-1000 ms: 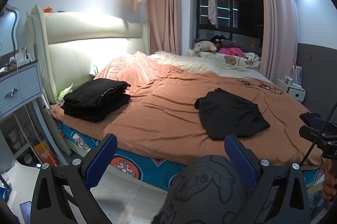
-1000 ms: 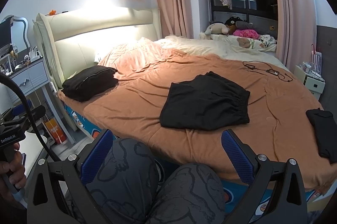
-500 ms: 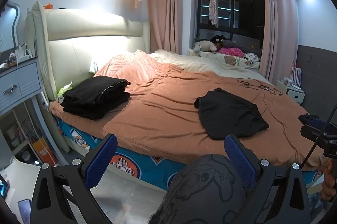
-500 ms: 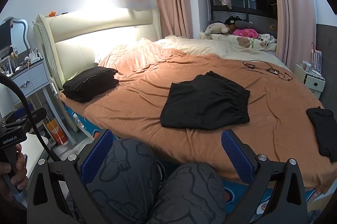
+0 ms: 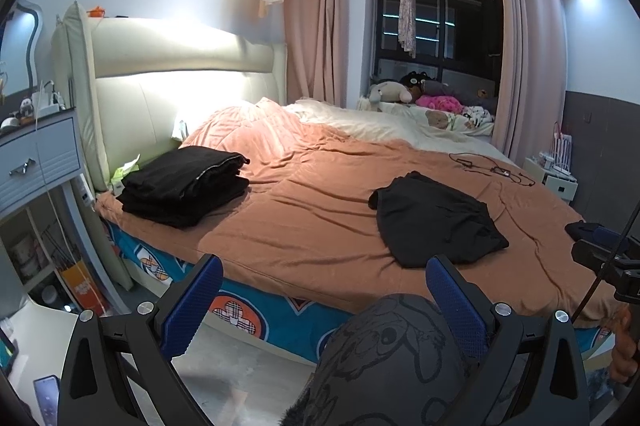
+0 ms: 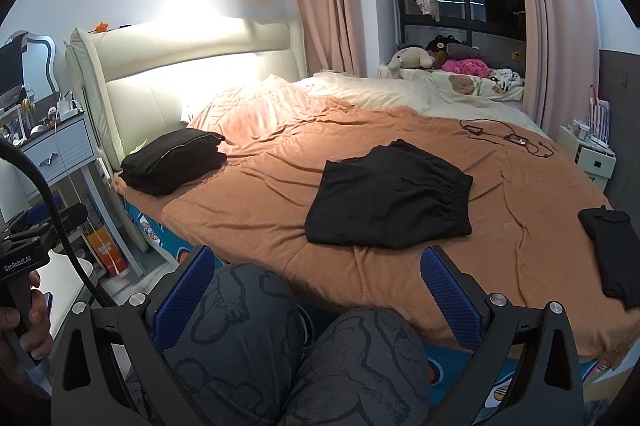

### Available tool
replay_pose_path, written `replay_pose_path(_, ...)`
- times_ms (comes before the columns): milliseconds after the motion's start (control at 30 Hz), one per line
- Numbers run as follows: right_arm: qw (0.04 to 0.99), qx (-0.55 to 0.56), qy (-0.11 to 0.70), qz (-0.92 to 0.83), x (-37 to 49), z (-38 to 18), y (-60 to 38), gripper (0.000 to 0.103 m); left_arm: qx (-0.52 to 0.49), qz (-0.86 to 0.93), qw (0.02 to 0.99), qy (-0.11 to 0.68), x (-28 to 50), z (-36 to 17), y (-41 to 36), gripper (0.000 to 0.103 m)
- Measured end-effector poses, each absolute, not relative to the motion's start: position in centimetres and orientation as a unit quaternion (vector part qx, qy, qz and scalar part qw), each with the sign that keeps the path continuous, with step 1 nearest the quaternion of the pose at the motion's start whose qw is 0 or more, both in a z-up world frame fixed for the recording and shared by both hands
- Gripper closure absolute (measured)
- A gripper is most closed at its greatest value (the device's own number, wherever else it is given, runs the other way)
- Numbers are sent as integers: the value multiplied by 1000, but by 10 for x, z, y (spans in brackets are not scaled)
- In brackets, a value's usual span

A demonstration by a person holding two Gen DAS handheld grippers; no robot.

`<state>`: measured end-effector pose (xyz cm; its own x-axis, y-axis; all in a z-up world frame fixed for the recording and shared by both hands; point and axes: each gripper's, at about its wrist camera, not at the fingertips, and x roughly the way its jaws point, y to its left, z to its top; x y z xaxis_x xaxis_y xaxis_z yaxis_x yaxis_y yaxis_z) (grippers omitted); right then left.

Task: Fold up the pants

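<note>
While the person's knees (image 6: 288, 358), in dark grey printed trousers, are filling the bottom of the right wrist view, both grippers are hanging just short of the bed's near edge, touching nothing. The right gripper (image 6: 320, 298) is standing released, its blue pads (image 6: 182, 296) spread wide with only the knees showing between them. The left gripper (image 5: 322, 304) is likewise released and empty, its blue pads (image 5: 192, 306) far apart over the floor and one knee. At the left edge of the right wrist view a hand (image 6: 24, 322) is gripping the handle of the left tool, a black cable arcing up from it.

Beyond the fingers, the orange blanket (image 6: 260, 202) is covering the bed, and below its edge a blue patterned sheet (image 5: 240, 310) is showing. The black pants (image 6: 390, 202) are lying flat on the blanket near the middle of the bed, folded into a rough rectangle with the gathered waistband on the right side. Another dark garment (image 6: 612, 254) is lying at the blanket's right edge, well apart from them. A stack of folded black clothes (image 6: 174, 162) is sitting on the left corner, close to the cream headboard (image 6: 192, 74). Farther back, a tangled black cable (image 6: 504, 138) is resting on the blanket, a cream cover is lying past it, and plush toys (image 6: 440, 58) are lined up below the dark window between pink curtains.
</note>
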<state>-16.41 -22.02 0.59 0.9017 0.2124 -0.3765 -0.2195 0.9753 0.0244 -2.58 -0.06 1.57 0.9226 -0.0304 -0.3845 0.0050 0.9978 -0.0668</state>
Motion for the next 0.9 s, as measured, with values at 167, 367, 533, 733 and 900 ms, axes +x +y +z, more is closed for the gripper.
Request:
replay_pose_path(167, 975, -8, 192, 110, -165, 6, -221, 0, -34, -8, 980, 196, -26, 15, 0, 1)
replay_pose_path(367, 975, -13, 195, 106, -166, 9, -222, 0, -46, -10, 979, 198, -25, 14, 4, 1)
replay_pose_path(533, 975, 6, 194, 112, -165, 13, -230, 0, -48, -11, 978, 201, -18, 14, 3, 1)
replay_pose_path(733, 974, 10, 198, 109, -149, 10, -239, 0, -52, -18, 975, 216, 1, 12, 3, 0)
replay_pose_path(900, 972, 26, 207, 110, -126, 10, -250, 0, -45, -23, 972, 229, 23, 12, 0, 1)
